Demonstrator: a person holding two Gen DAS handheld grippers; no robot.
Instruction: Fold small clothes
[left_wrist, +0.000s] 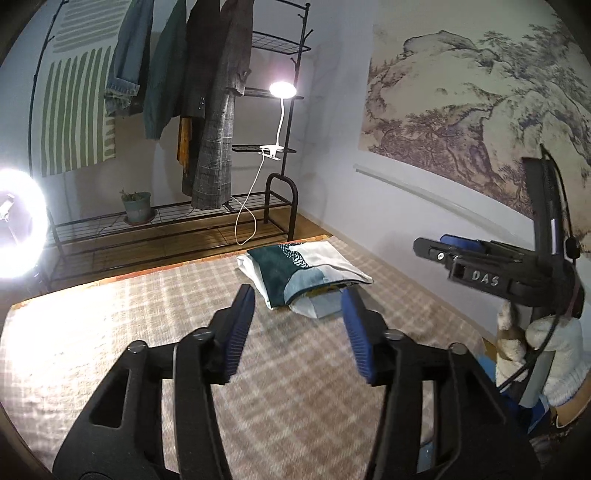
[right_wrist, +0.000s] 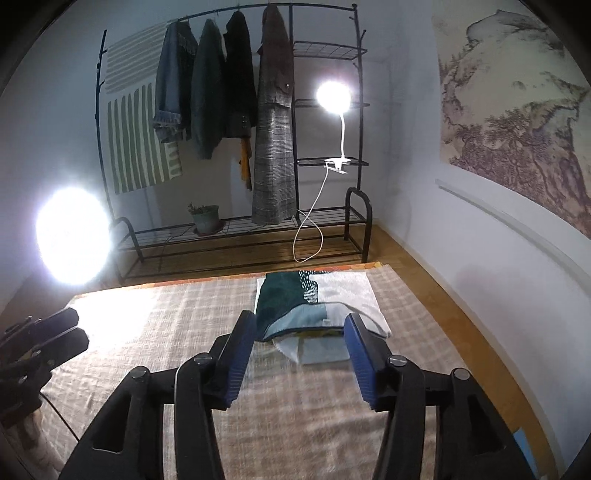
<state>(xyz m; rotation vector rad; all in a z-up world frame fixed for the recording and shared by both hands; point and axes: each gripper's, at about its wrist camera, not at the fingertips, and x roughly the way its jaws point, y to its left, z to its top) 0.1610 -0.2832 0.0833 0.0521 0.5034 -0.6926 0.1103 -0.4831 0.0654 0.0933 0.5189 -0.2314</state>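
A stack of folded small clothes (left_wrist: 301, 275), teal, white and pale blue, lies at the far end of the checked beige cloth (left_wrist: 147, 332); it also shows in the right wrist view (right_wrist: 314, 310). My left gripper (left_wrist: 297, 321) is open and empty, held above the cloth just short of the stack. My right gripper (right_wrist: 299, 349) is open and empty, its fingertips either side of the stack's near edge, above it. The right gripper shows from the side in the left wrist view (left_wrist: 480, 266), held by a white-gloved hand. The left gripper shows at the left edge of the right wrist view (right_wrist: 44, 343).
A black clothes rack (right_wrist: 236, 122) with hanging coats and jeans stands behind the cloth on the wood floor. A clip lamp (right_wrist: 332, 98) and a ring light (right_wrist: 72, 236) shine brightly. A small potted plant (right_wrist: 205, 218) sits on the rack's lower shelf. A landscape painting (left_wrist: 480, 96) hangs on the right wall.
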